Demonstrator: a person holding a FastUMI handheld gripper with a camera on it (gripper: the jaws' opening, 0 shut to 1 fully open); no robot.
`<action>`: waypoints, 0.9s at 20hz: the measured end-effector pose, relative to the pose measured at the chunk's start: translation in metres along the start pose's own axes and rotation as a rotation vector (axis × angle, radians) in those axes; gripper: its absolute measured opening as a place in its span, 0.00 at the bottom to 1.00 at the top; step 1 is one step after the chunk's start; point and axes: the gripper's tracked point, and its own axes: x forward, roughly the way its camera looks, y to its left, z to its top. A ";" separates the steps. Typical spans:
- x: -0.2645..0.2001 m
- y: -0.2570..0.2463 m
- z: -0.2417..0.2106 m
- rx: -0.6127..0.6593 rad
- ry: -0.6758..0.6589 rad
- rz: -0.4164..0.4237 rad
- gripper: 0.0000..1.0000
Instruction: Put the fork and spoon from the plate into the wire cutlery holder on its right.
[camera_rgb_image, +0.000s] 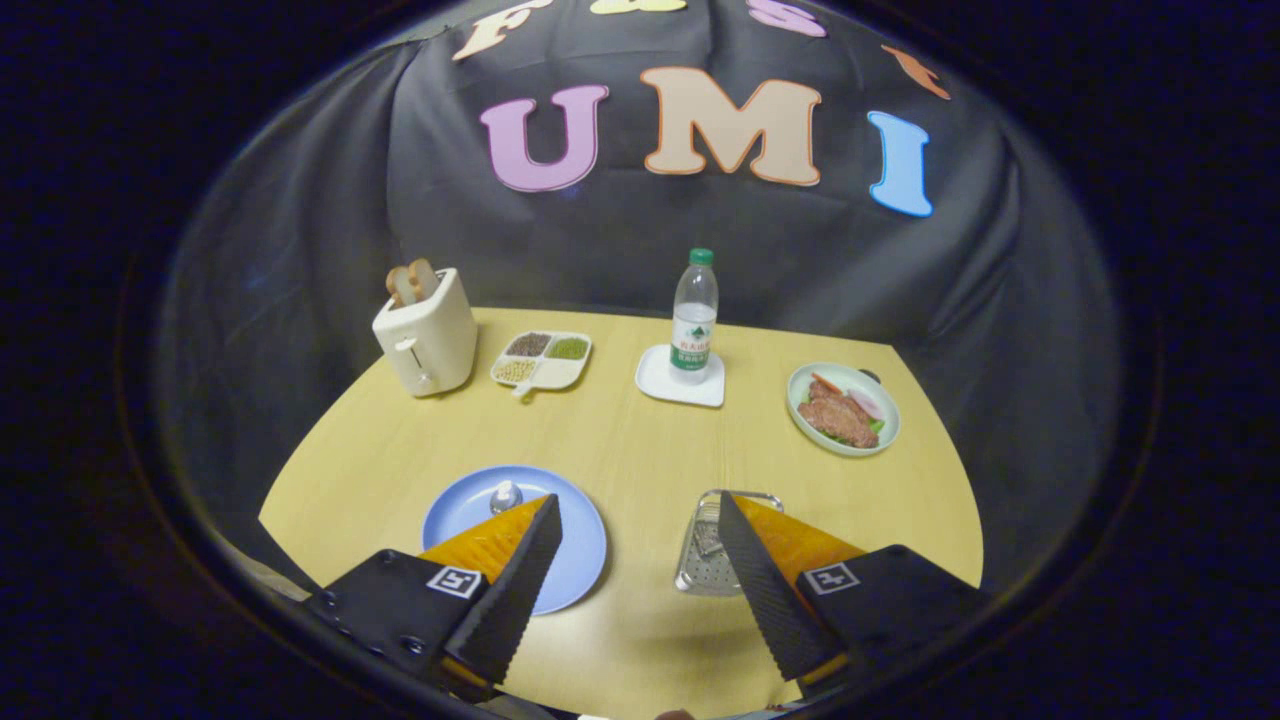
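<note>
1. The gripper (635, 520) is seen above the near part of a light wooden table (620, 440), with its two fingers spread wide apart and nothing held between them.
2. A round blue plate (580, 545) is found on the table under and just ahead of the left finger, which covers part of it.
3. On that plate, the bowl of a spoon (505, 496) is seen beside the left fingertip; the rest of the spoon is hidden by the finger. Whether a fork also lies on the plate cannot be told, as that area is covered.
4. The metal cutlery holder (705, 560) is placed to the right of the plate, with a strip of bare table between them. It is partly covered by the right finger, and what lies inside it cannot be made out clearly.
5. Farther back, a cream toaster (427, 340) with bread slices standing in its slots is set at the left.
6. Just to the right of the toaster, a divided dish (541, 360) with grains or beans is seen.
7. A clear bottle (694, 318) with a green cap stands upright on a white square coaster (660, 385) near the middle of the far edge.
8. A pale green plate (800, 385) with cooked food rests to the right, well apart from the holder.
</note>
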 end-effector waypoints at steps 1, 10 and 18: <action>-0.001 0.007 0.001 0.006 -0.022 -0.007 1.00; 0.023 0.085 -0.041 0.049 -0.056 0.005 1.00; 0.048 0.129 -0.085 -0.045 0.019 0.041 1.00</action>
